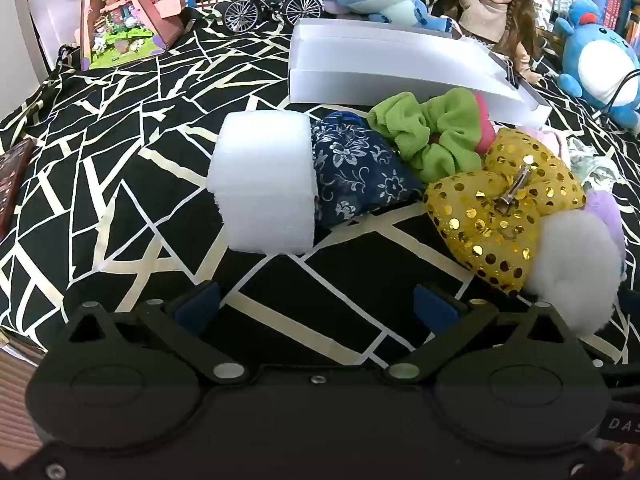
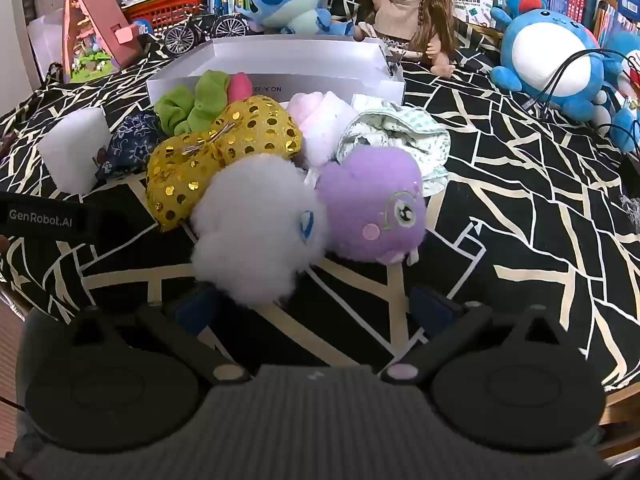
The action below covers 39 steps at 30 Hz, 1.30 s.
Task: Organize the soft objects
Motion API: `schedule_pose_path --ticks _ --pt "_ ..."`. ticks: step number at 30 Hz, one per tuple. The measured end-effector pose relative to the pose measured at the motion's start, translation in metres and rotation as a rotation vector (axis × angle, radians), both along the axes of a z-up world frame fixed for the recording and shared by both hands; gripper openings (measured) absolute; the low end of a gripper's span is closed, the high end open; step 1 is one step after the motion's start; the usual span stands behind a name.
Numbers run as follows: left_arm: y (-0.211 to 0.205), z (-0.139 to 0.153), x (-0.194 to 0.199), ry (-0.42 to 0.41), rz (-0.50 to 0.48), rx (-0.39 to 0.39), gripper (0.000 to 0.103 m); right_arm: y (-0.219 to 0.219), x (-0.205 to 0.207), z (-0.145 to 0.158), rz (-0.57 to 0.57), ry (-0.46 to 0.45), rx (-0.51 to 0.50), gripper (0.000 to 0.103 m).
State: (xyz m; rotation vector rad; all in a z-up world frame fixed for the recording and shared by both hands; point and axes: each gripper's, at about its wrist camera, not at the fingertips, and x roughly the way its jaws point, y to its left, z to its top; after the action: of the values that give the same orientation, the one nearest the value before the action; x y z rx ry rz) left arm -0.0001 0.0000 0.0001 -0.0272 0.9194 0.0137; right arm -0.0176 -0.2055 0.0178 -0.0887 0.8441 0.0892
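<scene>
Soft things sit in a heap on a black cloth (image 1: 120,200) with cream lines, in front of a white box (image 1: 384,76).

Left to right in the left wrist view: foam block (image 1: 264,184) stands at the left end, touching the blue floral pouch (image 1: 360,172). Green scrunchie (image 1: 432,132) lies behind the pouch, against the box front, a pink item (image 1: 484,120) tucked behind it. Gold sequin bow (image 1: 500,208), metal clip up, lies right of the pouch. White fluff ball (image 1: 572,276) touches the bow's right lobe. The purple plush (image 1: 608,208) edge shows behind the fluff.

Left gripper (image 1: 316,308): fingers spread apart, nothing between them, over bare cloth, short of the heap.

Right wrist view: same row, with the foam block (image 2: 76,152) far left, then the pouch (image 2: 132,144), scrunchie (image 2: 192,108), bow (image 2: 224,152). Fluff ball (image 2: 256,232) sits nearest, purple plush (image 2: 376,208) touching its right side. Pink-white cloth (image 2: 324,120) and a checked cloth (image 2: 400,136) lie behind the plush, near the box (image 2: 280,64).

Right gripper (image 2: 312,308): fingers spread apart, holding nothing; left finger just beneath the fluff ball's near edge, contact unclear.

Behind the box: Stitch plush (image 2: 288,0), doll (image 2: 404,12), toy bicycle (image 2: 204,32). Blue round plush (image 2: 548,48) far right.
</scene>
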Motion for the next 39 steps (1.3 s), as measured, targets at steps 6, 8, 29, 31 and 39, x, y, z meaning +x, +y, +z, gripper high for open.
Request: schedule_pose_path --ticks 6,8,29,31,39 --pt "0.0000 -0.0001 -0.0001 0.004 -0.002 0.001 0.103 0.0007 0.0001 -0.0001 0.001 -0.005 -0.013 0.103" --pt "0.0000 -0.0001 -0.0002 0.004 -0.003 0.002 0.103 0.0004 0.0001 -0.0002 0.000 -0.006 -0.010 0.103" --pt "0.0059 -0.0037 -0.0022 0.005 -0.007 0.011 0.103 0.0006 0.0002 -0.0002 0.000 0.000 -0.010 0.103" --pt "0.0070 -0.0041 -0.0032 0.004 -0.009 0.011 0.103 0.0006 0.0003 -0.0002 0.000 0.000 -0.010 0.103" --pt "0.0035 -0.0035 -0.0036 0.005 -0.009 0.020 0.103 0.0007 -0.0001 -0.0001 0.000 0.000 -0.010 0.103"
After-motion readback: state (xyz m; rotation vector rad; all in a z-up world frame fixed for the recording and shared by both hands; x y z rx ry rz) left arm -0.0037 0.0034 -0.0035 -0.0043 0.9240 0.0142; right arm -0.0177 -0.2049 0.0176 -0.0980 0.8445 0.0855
